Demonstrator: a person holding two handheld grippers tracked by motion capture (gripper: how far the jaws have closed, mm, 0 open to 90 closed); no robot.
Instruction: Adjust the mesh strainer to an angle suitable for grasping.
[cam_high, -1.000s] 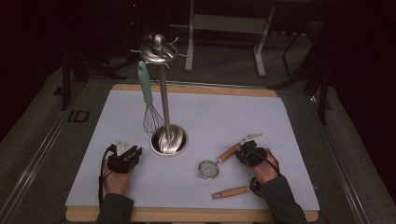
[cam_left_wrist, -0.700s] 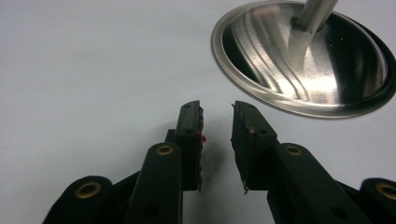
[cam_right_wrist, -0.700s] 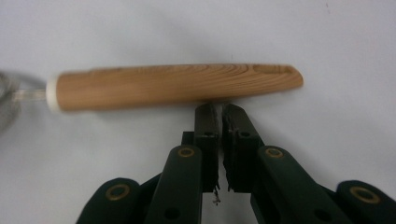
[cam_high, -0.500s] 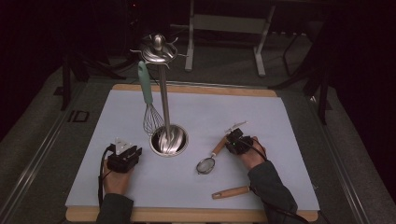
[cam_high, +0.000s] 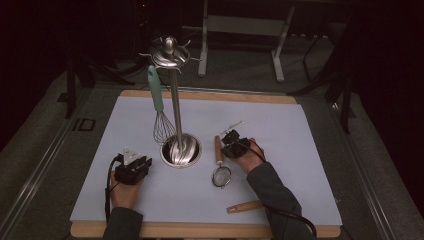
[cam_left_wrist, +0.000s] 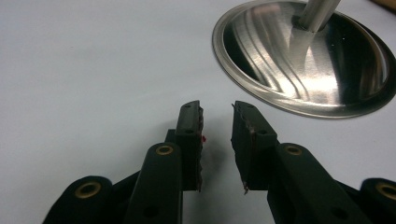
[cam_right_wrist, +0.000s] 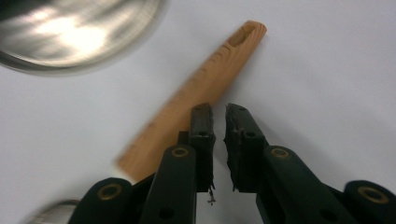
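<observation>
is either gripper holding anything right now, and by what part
Nothing is held. The right gripper has just let its jaws part beside the strainer's wooden handle; the left gripper is empty.

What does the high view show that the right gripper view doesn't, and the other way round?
High view: a whisk hanging from the stand's top, and a second wooden handle near the table's front edge.
Right gripper view: up close, the slot at the end of the strainer's wooden handle, and the right gripper, whose jaws have just been opening, with nothing between them.
Both: that handle, the stand's shiny base and the white mat.
</observation>
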